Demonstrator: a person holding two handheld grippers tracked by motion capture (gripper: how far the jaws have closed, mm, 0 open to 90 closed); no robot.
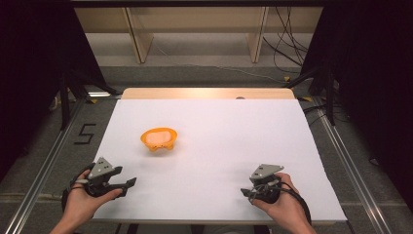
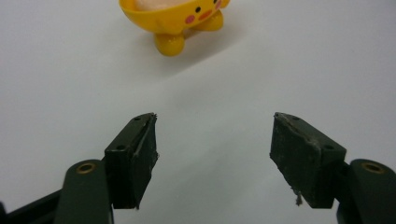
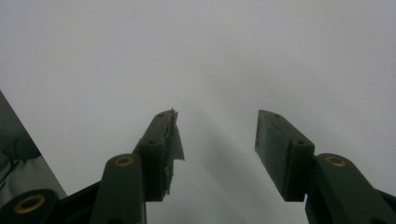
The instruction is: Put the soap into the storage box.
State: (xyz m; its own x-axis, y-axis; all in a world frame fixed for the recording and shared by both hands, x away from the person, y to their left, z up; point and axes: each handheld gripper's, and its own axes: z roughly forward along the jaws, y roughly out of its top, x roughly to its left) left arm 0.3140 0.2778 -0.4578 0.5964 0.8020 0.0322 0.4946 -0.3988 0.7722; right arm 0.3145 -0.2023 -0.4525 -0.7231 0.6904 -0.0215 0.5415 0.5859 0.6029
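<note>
Nearest the lens are the two hands at the near edge of the table, each with its tool. The left gripper (image 1: 127, 186) has its jaws spread with nothing between them, and they point towards the bowl. The right gripper (image 1: 246, 193) is likewise parted and empty over bare table.

The white table (image 1: 219, 146) is wide and smooth, and that is likely the chief risk. A light bowl standing on little feet could slide away if one jaw meets it before the other. The curved, glossy wall gives flat pads little to bite on, so a squeeze placed too high could make it pop out or tip. Tipping might spill whatever is inside. A steep approach could also knock the rim instead of straddling it.

The yellow bowl (image 1: 159, 139) stands upright left of the table's centre, well apart from both grippers, farther from the right. In the left gripper view the yellow bowl (image 2: 173, 16) shows a duck-like face with black eyes, pink cheeks and an orange beak, and rounded feet (image 2: 169, 44) beneath. It holds something pale pinkish; what it is I cannot tell from here.
</note>
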